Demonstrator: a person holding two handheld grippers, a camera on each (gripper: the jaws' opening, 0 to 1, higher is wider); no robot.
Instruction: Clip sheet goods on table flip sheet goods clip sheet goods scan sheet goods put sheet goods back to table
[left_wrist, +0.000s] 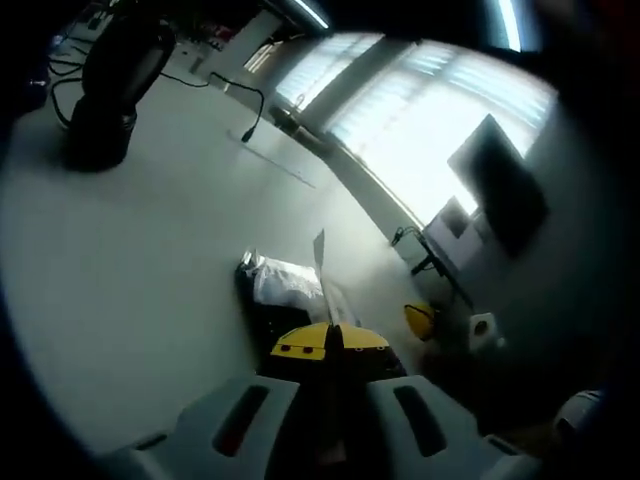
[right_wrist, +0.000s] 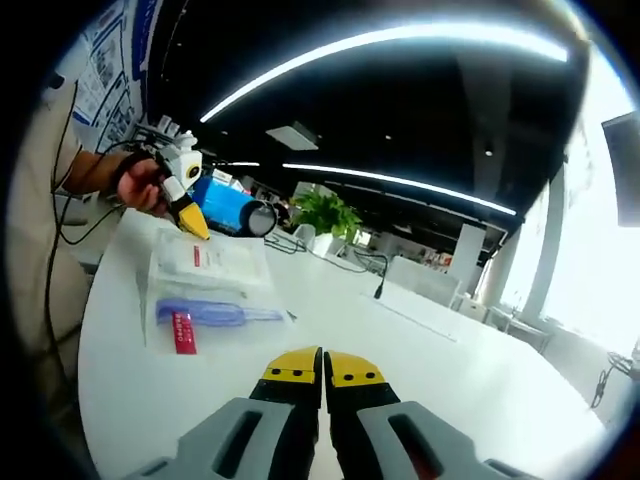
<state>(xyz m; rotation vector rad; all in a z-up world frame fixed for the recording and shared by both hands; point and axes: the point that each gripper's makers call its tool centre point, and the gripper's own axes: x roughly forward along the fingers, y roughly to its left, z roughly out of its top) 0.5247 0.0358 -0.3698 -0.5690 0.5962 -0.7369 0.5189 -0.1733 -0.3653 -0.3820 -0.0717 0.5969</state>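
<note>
An open office with long ceiling light strips and bright blinded windows surrounds a smooth white table (right_wrist: 470, 380). In the right gripper view a flat, clear plastic packet (right_wrist: 205, 285) lies on the table toward its near left edge; it is glossy and crinkled, with a blue item inside and a red label at its near corner. The left tongs (right_wrist: 193, 225), yellow-tipped, come in from the left, held by a person's hand (right_wrist: 140, 185), and touch the packet's far corner; whether they pinch that corner is too small to make out. The right tongs (right_wrist: 322, 368), grey with yellow tips, are pressed together on nothing and sit just short of the packet's near edge, a little to its right, apart from it. A blue cylindrical device (right_wrist: 232, 212) and a green potted plant (right_wrist: 325, 215) stand farther back.

In the left gripper view the left tongs (left_wrist: 328, 340) are closed on a thin, translucent sheet edge (left_wrist: 322, 268), seen end-on and rising from between the tips; the rest of it is hard to tell from the dim, blurred clutter behind. A dark rounded stand (left_wrist: 110, 90) with a trailing black cable (left_wrist: 235, 95) sits at the table's far corner.
</note>
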